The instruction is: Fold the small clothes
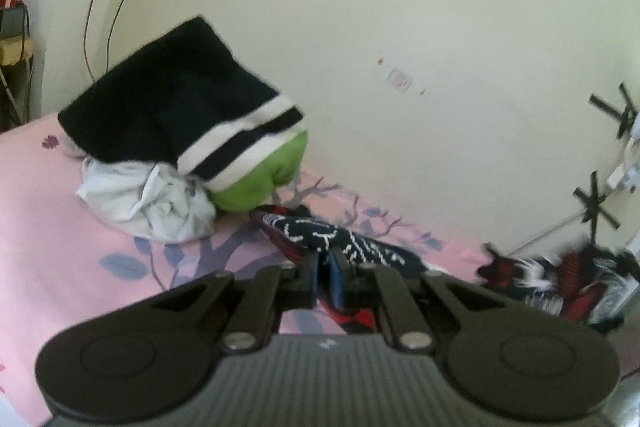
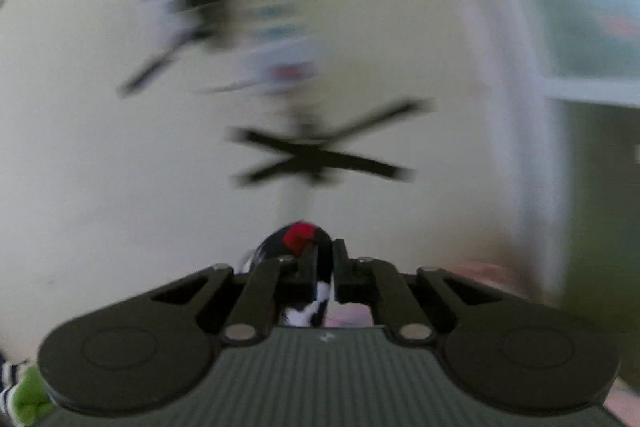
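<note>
Simultaneously, one patterned garment point(image 1: 320, 233) is clamped by two grippers, the left gripper point(image 1: 326, 263) and the right gripper point(image 2: 323, 259), above a pink bedsheet point(image 1: 48, 227); one pile of three clothes point(image 1: 180, 131) is seen at ten o'clock.

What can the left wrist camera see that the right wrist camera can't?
Only the left wrist view shows the pink bedsheet, with a pile on it: a navy striped garment over a green one and a white one.

Only the right wrist view shows, blurrily, a window frame.

Both show a tool, the left tool and right tool, shut on a dark patterned cloth with red and white, plus black tape crosses on the pale wall.
</note>
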The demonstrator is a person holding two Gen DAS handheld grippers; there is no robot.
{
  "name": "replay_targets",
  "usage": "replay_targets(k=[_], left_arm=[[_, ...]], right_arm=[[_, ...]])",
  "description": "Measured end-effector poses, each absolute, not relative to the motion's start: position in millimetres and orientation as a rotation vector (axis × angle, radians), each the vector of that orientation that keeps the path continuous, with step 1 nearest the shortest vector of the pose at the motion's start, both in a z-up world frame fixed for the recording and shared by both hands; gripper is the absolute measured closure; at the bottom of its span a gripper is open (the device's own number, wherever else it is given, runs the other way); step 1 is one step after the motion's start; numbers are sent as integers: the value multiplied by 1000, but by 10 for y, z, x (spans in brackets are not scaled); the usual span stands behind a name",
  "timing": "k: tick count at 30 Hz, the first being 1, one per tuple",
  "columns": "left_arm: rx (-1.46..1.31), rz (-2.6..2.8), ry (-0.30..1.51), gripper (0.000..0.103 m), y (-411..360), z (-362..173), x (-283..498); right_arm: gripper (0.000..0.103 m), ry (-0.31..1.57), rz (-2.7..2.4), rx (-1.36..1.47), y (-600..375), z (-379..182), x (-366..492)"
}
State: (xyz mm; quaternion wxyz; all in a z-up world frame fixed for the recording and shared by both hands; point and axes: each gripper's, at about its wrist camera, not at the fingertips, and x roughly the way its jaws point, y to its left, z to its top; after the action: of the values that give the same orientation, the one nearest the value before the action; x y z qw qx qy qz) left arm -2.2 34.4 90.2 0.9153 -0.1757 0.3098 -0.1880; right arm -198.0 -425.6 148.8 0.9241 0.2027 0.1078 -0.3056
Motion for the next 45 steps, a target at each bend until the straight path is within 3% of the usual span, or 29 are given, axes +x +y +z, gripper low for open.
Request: replay_targets(k=[1, 2, 3, 4, 6, 8, 13, 17, 19, 20, 21, 22, 23, 24, 28, 29, 30, 31, 32, 34, 36, 37, 38, 42, 45], left_arm=[[-366, -386, 666, 94, 312, 826, -2], [-370, -385, 709, 92, 269, 720, 52], [-375, -383, 744, 92, 242, 628, 75], [-377, -377, 777, 85, 205, 540, 69], [-392, -381, 817, 57, 149, 448, 14], [-411, -424, 832, 48, 42, 408, -62], [-395, -614, 944, 39, -471, 372, -242], [-368, -775, 1035, 15, -982, 332, -429], [-344, -822, 1065, 17, -1233, 278, -487], [-324, -837, 1071, 27, -1369, 237, -513], [-303, -843, 1074, 60, -1448, 227, -555], [-278, -850, 1092, 79, -1544, 189, -548], [-258, -842, 1108, 95, -1586, 178, -547], [-263, -851, 1119, 96, -1572, 192, -551], [-311, -1017, 993, 97, -774, 791, -822], [-313, -1022, 926, 97, -427, 971, -909], [-302, -991, 863, 97, -42, 1124, -1002], [-303, -938, 818, 101, 299, 1219, -1076], [-316, -865, 771, 101, 722, 1302, -1173], [-344, -742, 760, 99, 1349, 1312, -1345], [-359, -612, 781, 75, 1740, 1211, -1469], [-365, -542, 780, 58, 1891, 1155, -1518], [-377, -479, 787, 53, 1996, 1081, -1514], [-447, -477, 869, 52, 1923, 824, -1298], [-426, -565, 921, 47, 1487, 696, -1086]], right_arm=[[57, 268, -626, 434, -4359, 1390, -2140], [49, 321, -638, 446, -4407, 1266, -2272], [50, 350, -638, 447, -4398, 1137, -2353], [50, 377, -599, 440, -4345, 1009, -2501], [50, 420, -499, 427, -4179, 842, -2778], [47, 448, -367, 426, -3944, 691, -2940], [42, 549, -153, 409, -3387, 294, -3017], [40, 548, -130, 446, -3227, 198, -2948], [40, 558, -112, 504, -3260, 144, -2938], [42, 566, -92, 533, -3243, 192, -2966], [49, 579, -76, 561, -3231, 186, -2974], [75, 618, -49, 575, -3196, 160, -2938], [88, 673, -1, 577, -3134, 143, -2883], [98, 701, 60, 577, -3040, 146, -2847], [94, 632, 473, 401, -2507, 528, -3081], [88, 592, 507, 347, -2449, 623, -3172], [72, 541, 546, 319, -2449, 722, -3275], [64, 505, 555, 326, -2507, 783, -3345], [44, 479, 557, 341, -2594, 819, -3397], [35, 440, 524, 346, -2761, 830, -3471], [35, 455, 439, 341, -2908, 793, -3460], [35, 465, 403, 346, -2969, 769, -3435], [34, 464, 360, 350, -3033, 747, -3411], [32, 426, 171, 431, -3329, 693, -3289], [18, 415, -18, 480, -3596, 628, -3206]])
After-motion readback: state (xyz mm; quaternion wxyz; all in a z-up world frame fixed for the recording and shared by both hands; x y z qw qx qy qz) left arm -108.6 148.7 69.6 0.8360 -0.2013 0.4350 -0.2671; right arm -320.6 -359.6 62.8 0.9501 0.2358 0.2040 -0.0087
